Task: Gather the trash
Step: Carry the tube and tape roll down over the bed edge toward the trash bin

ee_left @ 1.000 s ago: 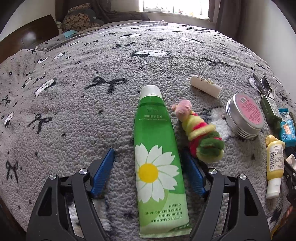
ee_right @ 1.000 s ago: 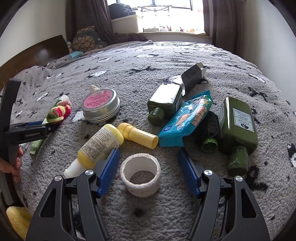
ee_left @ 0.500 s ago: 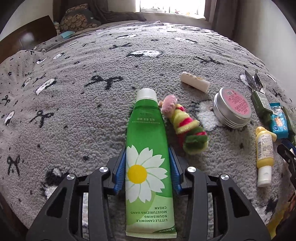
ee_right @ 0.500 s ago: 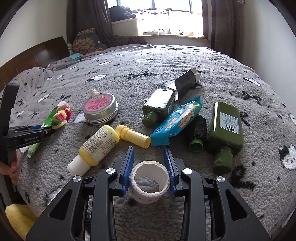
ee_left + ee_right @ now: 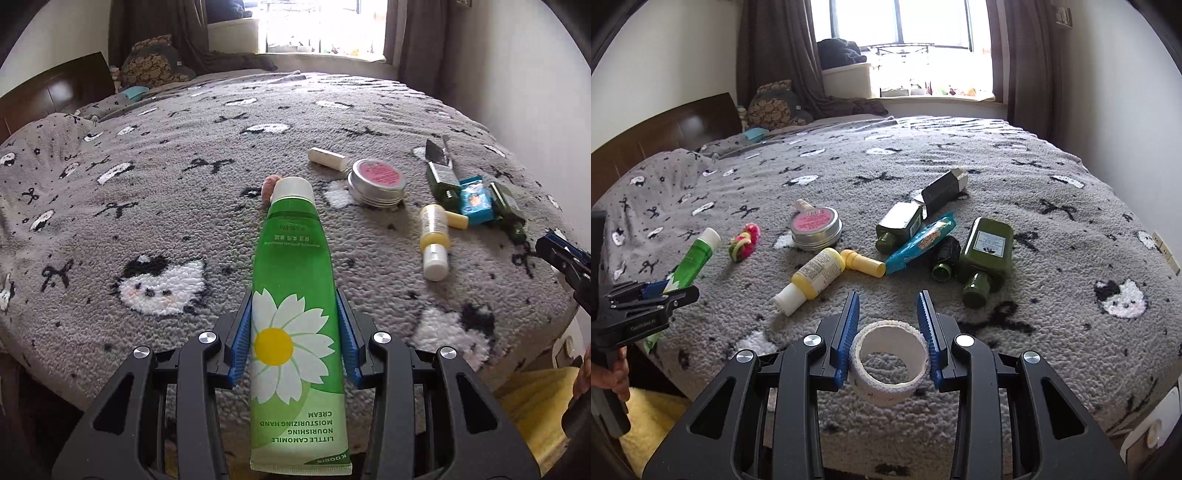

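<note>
The left tool [image 5: 293, 332] grips the green hand-cream tube [image 5: 293, 295], lifted above the bed [image 5: 184, 155]; the right tool [image 5: 888, 336] clamps a tape roll [image 5: 888, 363]. Only the right view shows the hair tie [image 5: 744, 243].

Daylight streaming through window [image 5: 934, 40] at top centre of both views, panes blowing out to white glare. Bedspread [image 5: 184, 155] sitting evenly lit, objects casting soft short shadows. Fisheye bending room walls, corners vignetting to black. Centre staying sharp; left wrist view looking slightly softer toward edges. Tube [image 5: 293, 314] catching bright sheen.
</note>
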Available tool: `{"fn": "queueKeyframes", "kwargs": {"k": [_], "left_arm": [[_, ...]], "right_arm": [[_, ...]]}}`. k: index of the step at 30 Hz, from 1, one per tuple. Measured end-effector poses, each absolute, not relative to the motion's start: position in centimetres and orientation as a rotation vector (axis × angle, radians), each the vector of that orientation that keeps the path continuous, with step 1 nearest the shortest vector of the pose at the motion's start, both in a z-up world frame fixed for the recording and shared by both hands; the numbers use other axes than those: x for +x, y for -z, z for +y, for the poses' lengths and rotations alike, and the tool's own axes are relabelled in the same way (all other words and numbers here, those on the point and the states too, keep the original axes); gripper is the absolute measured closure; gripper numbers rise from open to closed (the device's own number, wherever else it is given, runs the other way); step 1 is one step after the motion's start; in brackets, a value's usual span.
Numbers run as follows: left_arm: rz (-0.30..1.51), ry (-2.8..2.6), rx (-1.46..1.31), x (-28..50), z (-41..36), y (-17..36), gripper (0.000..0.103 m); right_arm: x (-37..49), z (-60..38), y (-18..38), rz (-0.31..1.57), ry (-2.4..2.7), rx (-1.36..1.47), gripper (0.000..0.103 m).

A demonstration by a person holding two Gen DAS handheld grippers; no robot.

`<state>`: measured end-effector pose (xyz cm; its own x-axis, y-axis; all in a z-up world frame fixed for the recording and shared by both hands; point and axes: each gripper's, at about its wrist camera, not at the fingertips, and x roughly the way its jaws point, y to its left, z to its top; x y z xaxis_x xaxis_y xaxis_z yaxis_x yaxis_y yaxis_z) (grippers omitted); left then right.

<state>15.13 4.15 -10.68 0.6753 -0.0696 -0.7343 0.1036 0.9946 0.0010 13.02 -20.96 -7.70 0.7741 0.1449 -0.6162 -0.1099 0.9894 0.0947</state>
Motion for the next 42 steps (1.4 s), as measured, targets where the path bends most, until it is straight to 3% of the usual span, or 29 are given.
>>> {"fn": "queueKeyframes", "kwargs": {"k": [11,20,30,42], "left_arm": [[0.658,0.173,0.068,6.2,0.5,4.7,0.064],[0.602,0.242,0.087,0.7,-1.5,3.7,0.064],[0.68,0.291,0.082,-2.0,-1.8,6.7,0.064],[0.921,0.346,0.085,-2.7,-2.6,14.8,0.064]], "right_arm": [[6.1,-22.4,3.2,0.549,-0.137,0.047,0.07],[1.3,-22.5,1.6,0.492,-0.138,0.023,0.07],[-1.0,-21.4,4.0,0.561,-0.15,-0.019,0.069],[-0.6,-19.5,10.7,0.751,-0.207,-0.037,0.07]]}}
